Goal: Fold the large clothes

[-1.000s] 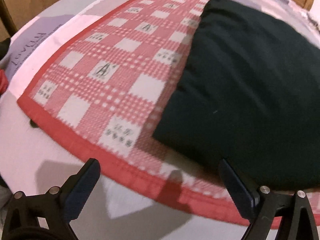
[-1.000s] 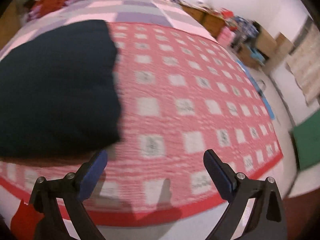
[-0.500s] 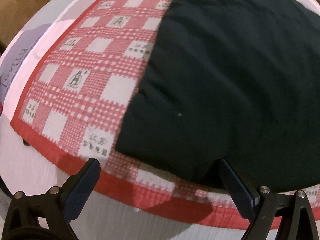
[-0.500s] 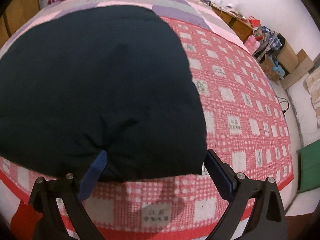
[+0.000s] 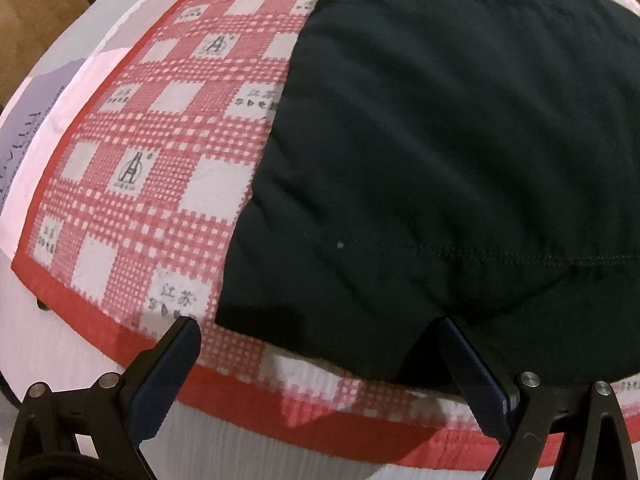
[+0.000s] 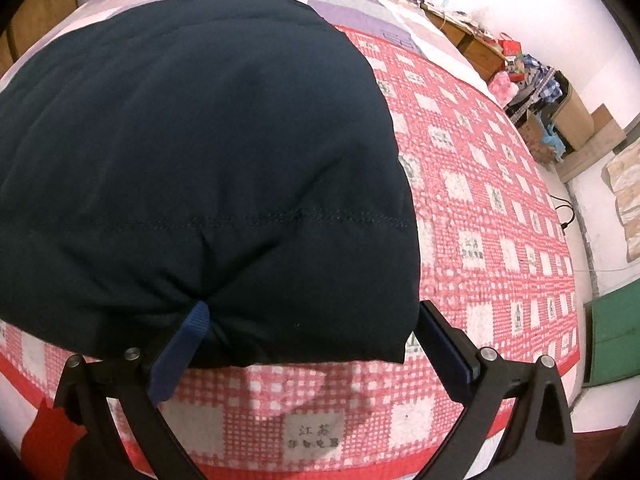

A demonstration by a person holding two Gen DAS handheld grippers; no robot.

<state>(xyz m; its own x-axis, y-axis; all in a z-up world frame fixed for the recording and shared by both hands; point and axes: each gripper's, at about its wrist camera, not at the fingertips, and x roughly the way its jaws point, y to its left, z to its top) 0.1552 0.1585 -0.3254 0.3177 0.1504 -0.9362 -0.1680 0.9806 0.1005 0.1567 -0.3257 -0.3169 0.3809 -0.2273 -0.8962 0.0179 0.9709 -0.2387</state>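
The dark garment (image 6: 200, 152) lay flat on the checked blanket (image 6: 480, 220) on the bed, its hem toward 6 o'clock, near the blanket's edge. The right tool (image 6: 312, 336) stood wide, both fingers straddling the hem's corner at 5 o'clock. The left tool (image 5: 320, 344) was wide too, one finger (image 5: 468, 364) tucked under the hem. Probably both were set to pinch the near corners together, so the fold lifts evenly.
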